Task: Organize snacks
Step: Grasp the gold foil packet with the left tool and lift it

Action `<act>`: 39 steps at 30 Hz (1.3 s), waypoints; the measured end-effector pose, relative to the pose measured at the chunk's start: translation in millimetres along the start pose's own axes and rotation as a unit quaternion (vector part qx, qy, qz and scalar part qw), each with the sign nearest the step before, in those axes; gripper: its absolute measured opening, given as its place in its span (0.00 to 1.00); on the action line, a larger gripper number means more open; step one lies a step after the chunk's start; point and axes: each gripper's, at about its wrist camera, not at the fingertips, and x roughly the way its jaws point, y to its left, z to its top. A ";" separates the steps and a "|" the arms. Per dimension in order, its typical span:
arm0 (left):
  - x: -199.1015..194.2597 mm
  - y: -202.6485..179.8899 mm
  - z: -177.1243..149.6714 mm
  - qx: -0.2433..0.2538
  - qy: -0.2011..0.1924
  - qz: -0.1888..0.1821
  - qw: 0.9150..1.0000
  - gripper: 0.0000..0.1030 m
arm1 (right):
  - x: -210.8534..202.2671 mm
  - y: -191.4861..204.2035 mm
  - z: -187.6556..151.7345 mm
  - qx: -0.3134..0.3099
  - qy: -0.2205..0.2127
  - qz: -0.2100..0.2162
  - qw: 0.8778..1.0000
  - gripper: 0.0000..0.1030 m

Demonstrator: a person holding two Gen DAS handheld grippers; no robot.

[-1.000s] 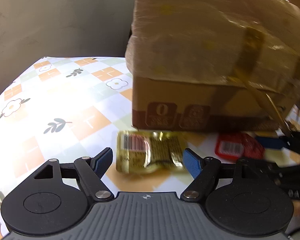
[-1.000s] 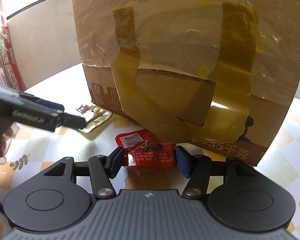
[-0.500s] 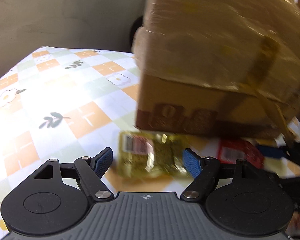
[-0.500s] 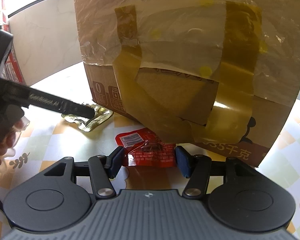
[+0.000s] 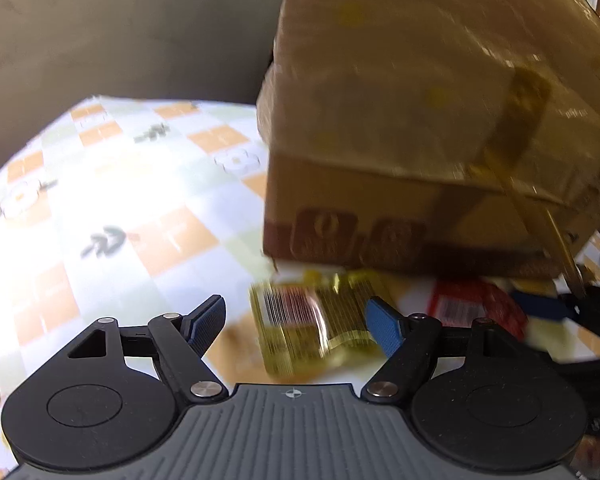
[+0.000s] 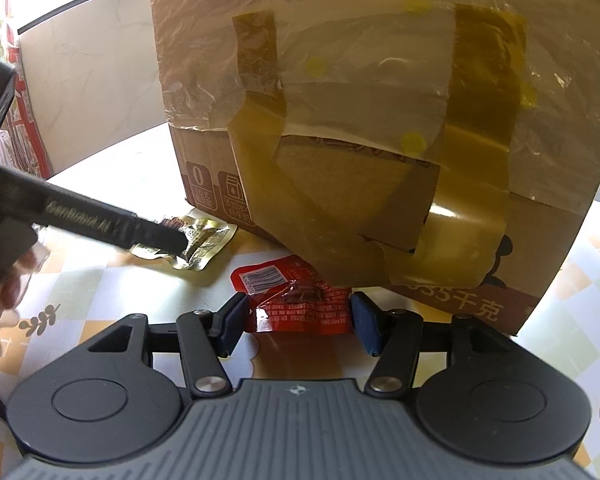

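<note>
A gold foil snack packet (image 5: 312,328) lies on the checked tablecloth (image 5: 112,208), just in front of a taped cardboard box (image 5: 420,120). My left gripper (image 5: 296,316) is open, with the packet between its fingers, closer to the right one. The picture is blurred. A red snack packet (image 6: 300,300) lies flat by the box (image 6: 380,120). My right gripper (image 6: 298,320) is open and straddles it, pads at its two edges. In the right wrist view a black left finger (image 6: 152,234) reaches over the gold packet (image 6: 208,240).
The big box wrapped in clear and brown tape fills the back of both views. A hand (image 6: 0,300) holds the left gripper at the left edge. The red packet (image 5: 472,308) and the right gripper (image 5: 580,308) show at the right of the left wrist view.
The left gripper has shifted toward the gold packet, and its finger now lies over it in the right wrist view. The right gripper and red packet have not moved.
</note>
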 end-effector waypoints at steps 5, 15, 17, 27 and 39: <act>9.9 6.8 20.6 -0.016 -0.018 -0.023 0.999 0.75 | 0.5 1.2 0.8 0.000 0.000 0.001 1.000 0.57; 27.0 -3.9 17.0 0.044 0.009 -0.074 0.996 0.64 | -0.8 0.5 0.1 0.001 -0.002 0.002 1.000 0.57; 23.4 -6.1 13.3 0.058 0.013 -0.079 0.995 0.64 | -0.5 0.6 0.3 0.001 -0.001 0.002 1.000 0.57; 1.4 -5.2 -9.0 0.089 0.022 -0.084 0.992 0.65 | -1.1 -0.6 -0.1 0.000 -0.001 0.002 1.000 0.57; 10.9 -26.2 -24.7 0.109 -0.020 -0.027 0.993 0.62 | -0.7 0.0 0.1 0.001 -0.001 0.003 1.000 0.57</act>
